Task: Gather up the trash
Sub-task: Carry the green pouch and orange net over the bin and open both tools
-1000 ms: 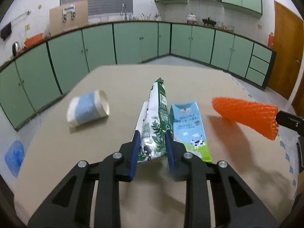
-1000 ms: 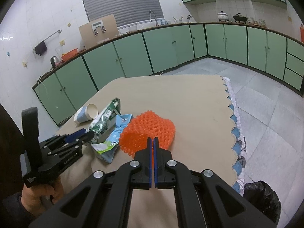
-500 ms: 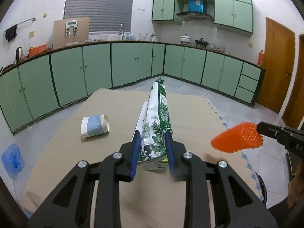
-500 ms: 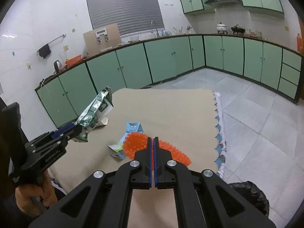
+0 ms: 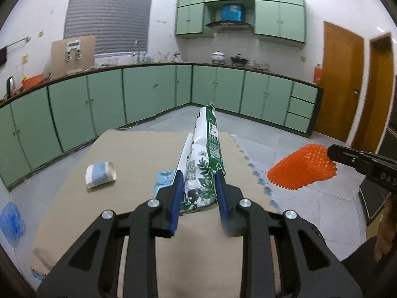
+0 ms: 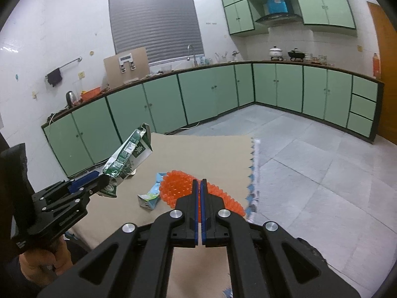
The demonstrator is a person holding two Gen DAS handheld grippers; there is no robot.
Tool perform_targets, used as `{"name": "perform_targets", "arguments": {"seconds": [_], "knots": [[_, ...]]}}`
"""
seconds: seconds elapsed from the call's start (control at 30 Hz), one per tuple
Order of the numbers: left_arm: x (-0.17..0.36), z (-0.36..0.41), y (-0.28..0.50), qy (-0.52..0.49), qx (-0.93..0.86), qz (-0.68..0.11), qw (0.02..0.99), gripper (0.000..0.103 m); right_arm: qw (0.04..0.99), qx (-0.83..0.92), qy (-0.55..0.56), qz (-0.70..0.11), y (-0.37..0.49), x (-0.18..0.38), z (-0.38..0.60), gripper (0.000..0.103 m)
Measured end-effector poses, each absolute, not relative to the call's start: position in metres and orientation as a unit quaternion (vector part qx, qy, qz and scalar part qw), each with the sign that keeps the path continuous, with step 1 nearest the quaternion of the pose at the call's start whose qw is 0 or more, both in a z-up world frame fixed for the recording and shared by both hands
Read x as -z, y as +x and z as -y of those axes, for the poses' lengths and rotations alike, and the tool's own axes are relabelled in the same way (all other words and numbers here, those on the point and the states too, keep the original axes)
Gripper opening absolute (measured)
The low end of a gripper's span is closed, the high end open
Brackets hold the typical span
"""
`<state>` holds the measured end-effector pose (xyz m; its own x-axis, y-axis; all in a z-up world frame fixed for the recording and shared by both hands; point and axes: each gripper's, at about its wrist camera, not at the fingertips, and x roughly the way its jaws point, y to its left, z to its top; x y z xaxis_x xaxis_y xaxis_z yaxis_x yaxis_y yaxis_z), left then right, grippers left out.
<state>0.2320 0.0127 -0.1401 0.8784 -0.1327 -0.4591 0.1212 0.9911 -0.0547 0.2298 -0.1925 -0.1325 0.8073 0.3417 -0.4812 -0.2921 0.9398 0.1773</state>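
Orange foam net (image 5: 304,167) pinched in right tongs (image 6: 200,186) – left tongs (image 5: 198,188) clamp green-white carton (image 5: 204,164)

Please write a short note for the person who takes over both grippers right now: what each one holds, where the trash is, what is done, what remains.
Left gripper: jaws shut on the flattened green carton, held in the air above the table.
Right gripper: jaws shut on the orange foam net, also off the table.
On the table: the small blue milk carton and the paper cup, lying on its side.
Done: two pieces picked up.
Left: drop both; no bin shows in these views. Then collect the blue carton and the cup.
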Motion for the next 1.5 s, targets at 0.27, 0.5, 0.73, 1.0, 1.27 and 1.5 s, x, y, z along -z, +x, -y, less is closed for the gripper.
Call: {"name": "perform_targets", "arguments": {"seconds": [0.27,0.5,0.73,1.0,1.27,1.5], "knots": [[0.133,0.043,0.221,0.002,0.125,-0.235,0.964,0.025,0.957,-0.126,0.056,-0.256,0.204,0.127,0.231,0.001],[0.139,0.093,0.214,0.018,0.174,-0.239,0.955,0.025,0.960,-0.087,0.070,-0.257,0.183,0.133,0.271,0.001],[0.155,0.139,0.214,0.045,0.211,-0.257,0.942,0.025,0.957,-0.057,0.093,-0.268,0.171,0.154,0.309,0.001],[0.189,0.181,0.224,0.066,0.240,-0.295,0.923,0.025,0.950,-0.036,0.117,-0.287,0.170,0.182,0.346,0.001],[0.238,0.210,0.241,0.085,0.254,-0.354,0.896,0.025,0.934,-0.021,0.141,-0.329,0.187,0.229,0.374,0.001],[0.275,0.228,0.263,0.086,0.251,-0.403,0.876,0.025,0.919,-0.010,0.150,-0.365,0.199,0.263,0.386,0.001]]}}
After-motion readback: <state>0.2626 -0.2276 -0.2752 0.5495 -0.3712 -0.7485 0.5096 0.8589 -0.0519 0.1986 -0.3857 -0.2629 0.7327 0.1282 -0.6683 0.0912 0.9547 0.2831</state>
